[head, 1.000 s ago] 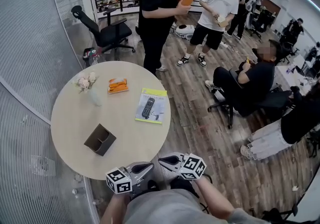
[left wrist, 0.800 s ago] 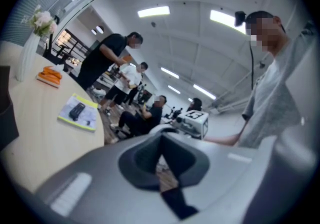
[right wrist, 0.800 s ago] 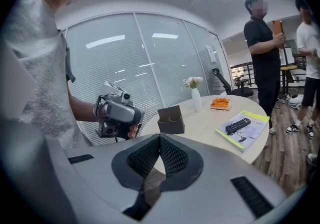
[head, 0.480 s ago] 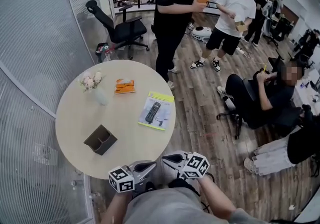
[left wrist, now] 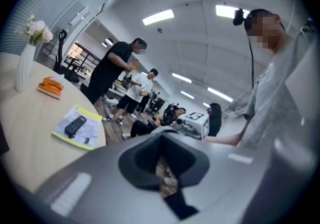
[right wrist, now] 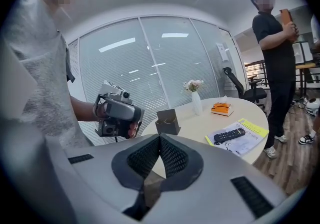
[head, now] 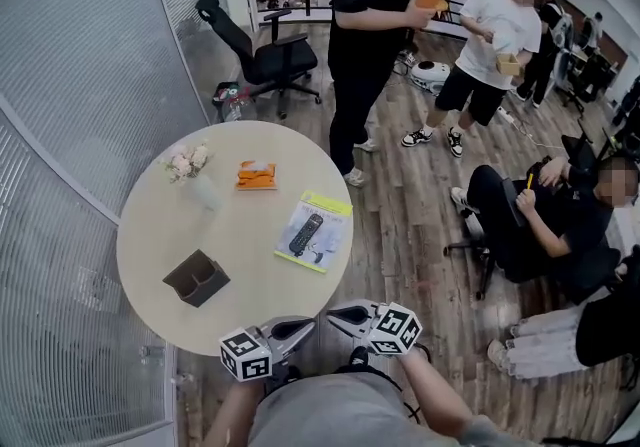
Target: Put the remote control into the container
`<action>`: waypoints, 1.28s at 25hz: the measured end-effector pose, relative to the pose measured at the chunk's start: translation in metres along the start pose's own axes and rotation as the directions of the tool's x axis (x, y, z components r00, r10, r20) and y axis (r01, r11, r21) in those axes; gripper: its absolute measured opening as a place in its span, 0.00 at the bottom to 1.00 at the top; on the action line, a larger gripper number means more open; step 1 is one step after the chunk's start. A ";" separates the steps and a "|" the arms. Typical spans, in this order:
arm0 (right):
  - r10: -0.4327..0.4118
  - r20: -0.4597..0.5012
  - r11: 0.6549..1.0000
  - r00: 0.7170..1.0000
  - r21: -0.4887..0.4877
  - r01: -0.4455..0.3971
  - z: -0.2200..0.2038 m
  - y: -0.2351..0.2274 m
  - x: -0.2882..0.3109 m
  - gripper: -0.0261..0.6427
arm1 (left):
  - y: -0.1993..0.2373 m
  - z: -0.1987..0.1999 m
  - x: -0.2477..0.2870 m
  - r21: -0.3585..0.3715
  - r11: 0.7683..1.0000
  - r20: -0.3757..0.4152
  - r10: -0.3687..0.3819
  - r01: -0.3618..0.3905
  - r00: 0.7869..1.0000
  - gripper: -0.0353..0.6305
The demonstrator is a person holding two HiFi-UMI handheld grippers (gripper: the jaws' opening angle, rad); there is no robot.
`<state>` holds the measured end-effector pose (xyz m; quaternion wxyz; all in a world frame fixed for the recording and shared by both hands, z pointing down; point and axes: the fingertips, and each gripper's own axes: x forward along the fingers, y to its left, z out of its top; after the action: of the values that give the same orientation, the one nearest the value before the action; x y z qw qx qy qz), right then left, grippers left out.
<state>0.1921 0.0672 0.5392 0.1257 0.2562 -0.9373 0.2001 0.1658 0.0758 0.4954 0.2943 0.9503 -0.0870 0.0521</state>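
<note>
Round table (head: 235,255), remote control (head: 306,234) well apart from right hand-held gripper (head: 334,316)

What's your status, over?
Both shut, empty: left gripper, right gripper, at table's near edge. The remote control lies on booklet, untouched. Nothing between it and container.

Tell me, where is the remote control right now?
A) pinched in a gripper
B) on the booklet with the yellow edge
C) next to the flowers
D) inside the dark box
B: the remote control lies on the yellow-edged booklet on the round table, well apart from the dark container.
</note>
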 end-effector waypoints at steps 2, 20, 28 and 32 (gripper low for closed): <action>0.019 0.006 1.000 1.000 0.002 -0.019 0.001 -0.005 -0.008 0.06 | -0.001 0.001 0.008 0.002 1.000 0.007 0.028 -0.028 1.000 0.05; 0.172 0.019 0.985 0.985 -0.028 -0.172 0.011 -0.036 -0.057 0.06 | -0.010 -0.002 0.050 -0.022 0.975 0.083 0.223 -0.222 0.971 0.05; 0.199 -0.019 0.979 0.980 -0.034 -0.199 0.012 -0.041 -0.045 0.06 | -0.006 -0.010 0.040 -0.061 0.965 0.088 0.262 -0.257 0.961 0.05; 0.196 -0.036 0.979 0.980 -0.048 -0.198 0.019 -0.045 -0.027 0.06 | 0.012 -0.004 0.030 -0.057 0.965 0.098 0.260 -0.255 0.961 0.05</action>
<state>0.2362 0.0355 0.5272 0.1265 0.1556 -0.9608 0.1913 0.1927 0.0643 0.5102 0.3007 0.9257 -0.2264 0.0381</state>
